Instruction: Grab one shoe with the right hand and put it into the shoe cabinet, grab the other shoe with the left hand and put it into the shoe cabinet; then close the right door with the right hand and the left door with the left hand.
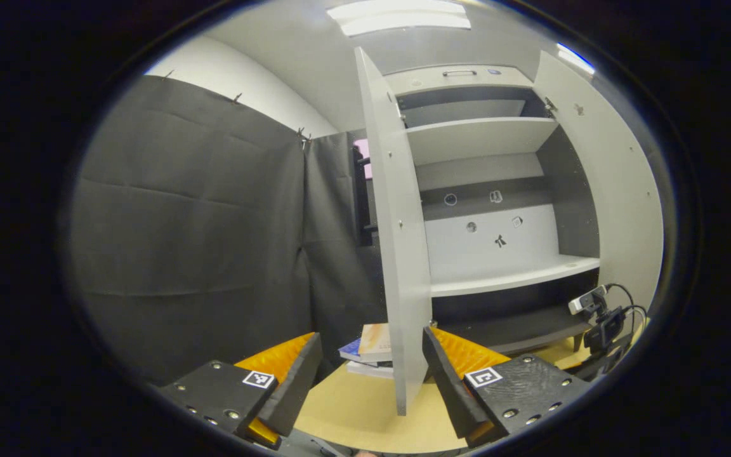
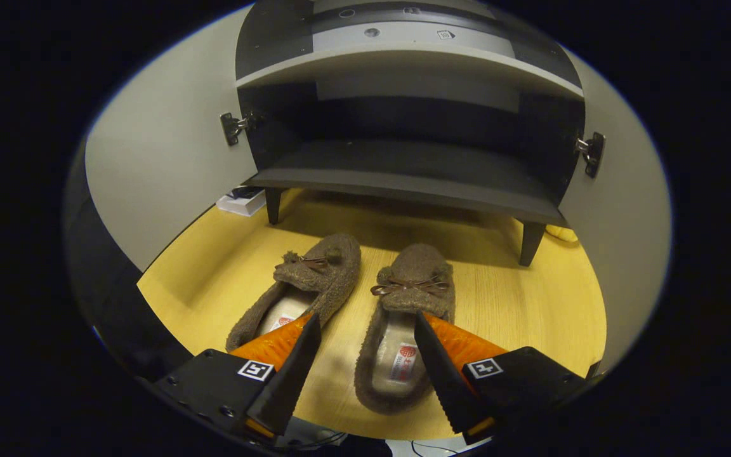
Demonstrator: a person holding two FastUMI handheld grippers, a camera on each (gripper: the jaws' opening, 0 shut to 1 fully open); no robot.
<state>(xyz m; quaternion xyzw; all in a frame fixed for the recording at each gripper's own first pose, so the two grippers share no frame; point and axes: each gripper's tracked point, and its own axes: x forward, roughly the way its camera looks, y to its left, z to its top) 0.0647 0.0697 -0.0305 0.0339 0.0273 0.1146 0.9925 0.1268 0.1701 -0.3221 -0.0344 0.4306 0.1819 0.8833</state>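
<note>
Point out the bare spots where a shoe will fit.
The dark bottom shelf between both open doors is bare, as is the white shelf above. The floor right of the slippers is free. Crowded: floor directly before the right tool.

Left gripper view: bright, even light from ceiling panel (image 1: 398, 17) above shoe cabinet (image 1: 486, 190); panel blown out, 2nd glare strip right of cabinet top. Upper shelves well lit, lowest compartment in shadow. Strong fisheye bend on cabinet doors near edges. Focus sharp.

Right gripper view: dimmer, warm cast. Cabinet interior (image 2: 416, 127) nearly black. Soft shadow on floor (image 2: 518, 304) under cabinet, reaching 2 shoes (image 2: 397, 317). Slight softness, edges curved and darkened.
</note>
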